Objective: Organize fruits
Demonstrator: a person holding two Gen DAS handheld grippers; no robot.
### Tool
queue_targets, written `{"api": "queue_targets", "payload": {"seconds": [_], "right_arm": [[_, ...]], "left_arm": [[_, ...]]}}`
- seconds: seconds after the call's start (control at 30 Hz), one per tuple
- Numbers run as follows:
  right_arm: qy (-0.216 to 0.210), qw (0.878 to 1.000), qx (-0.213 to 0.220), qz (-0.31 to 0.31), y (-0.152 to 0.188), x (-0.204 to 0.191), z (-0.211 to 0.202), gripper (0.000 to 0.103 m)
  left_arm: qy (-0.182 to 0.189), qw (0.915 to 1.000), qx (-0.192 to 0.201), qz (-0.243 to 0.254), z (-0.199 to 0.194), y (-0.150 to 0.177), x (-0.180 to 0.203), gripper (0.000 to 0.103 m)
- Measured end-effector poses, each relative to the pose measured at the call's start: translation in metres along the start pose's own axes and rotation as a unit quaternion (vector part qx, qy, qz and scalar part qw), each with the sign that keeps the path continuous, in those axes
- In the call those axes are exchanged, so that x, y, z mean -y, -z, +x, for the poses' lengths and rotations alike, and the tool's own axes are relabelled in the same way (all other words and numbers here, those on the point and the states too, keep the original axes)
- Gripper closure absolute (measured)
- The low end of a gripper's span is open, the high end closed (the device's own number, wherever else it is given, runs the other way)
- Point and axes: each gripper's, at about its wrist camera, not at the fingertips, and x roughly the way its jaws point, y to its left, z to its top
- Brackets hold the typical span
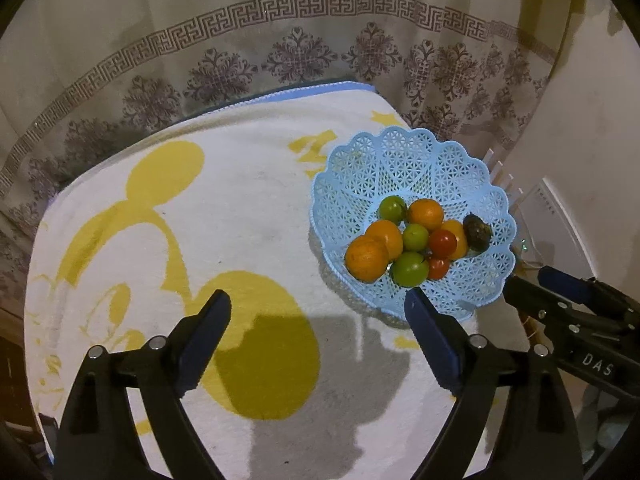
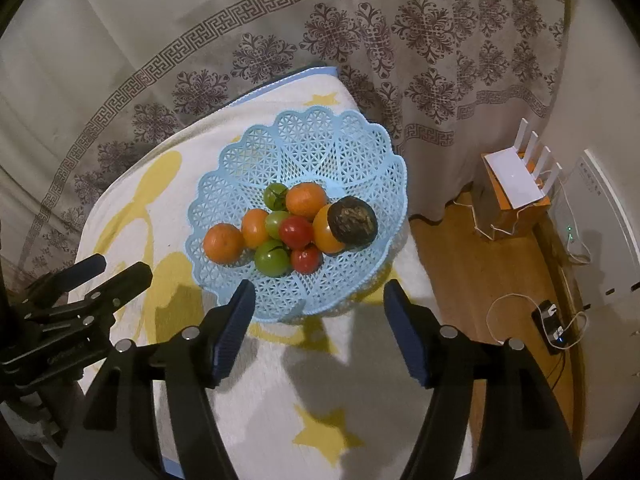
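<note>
Now left gripper point(image 1: 318, 300) angled down, fingers point(image 1: 208, 328) apart

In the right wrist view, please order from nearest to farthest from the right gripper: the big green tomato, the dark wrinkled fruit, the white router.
From the right gripper:
1. Big green tomato, front of the basket.
2. Dark wrinkled fruit, basket's right side.
3. White router, on the floor, far right.

Left gripper point(image 1: 318, 302) and right gripper point(image 2: 319, 294): black plastic arms, silver round screws at the joints, dark blue ribbed fingers point(image 1: 208, 332); white lettering "DAS" on the right gripper's side.
</note>
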Motion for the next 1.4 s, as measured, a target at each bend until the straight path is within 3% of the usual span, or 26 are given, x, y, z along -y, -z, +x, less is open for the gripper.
{"api": "queue_targets", "payload": {"seconds": [0.2,0.47,0.77,1.4], "right_arm": [[0.003,1.000,0.010,-0.008,0.008,0.001,-0.008,0.024],[0.013,0.999,0.016,-0.031,0.021,-0.002,-0.019,0.007],[0.019,0.998,0.028,-0.044,0.026,-0.006,-0.031,0.004],[0.035,0.996,0.052,-0.068,0.026,-0.014,-0.045,0.003]], "left_arm": [[-0.002,0.9999,0.012,0.000,-0.012,0.005,0.002,0.015],[-0.019,0.9993,0.030,0.001,-0.031,0.011,0.005,0.015],[-0.019,0.9987,0.043,-0.017,-0.044,0.017,0.003,0.015],[-0.014,0.9985,0.053,-0.003,-0.052,0.021,0.014,0.015]]}}
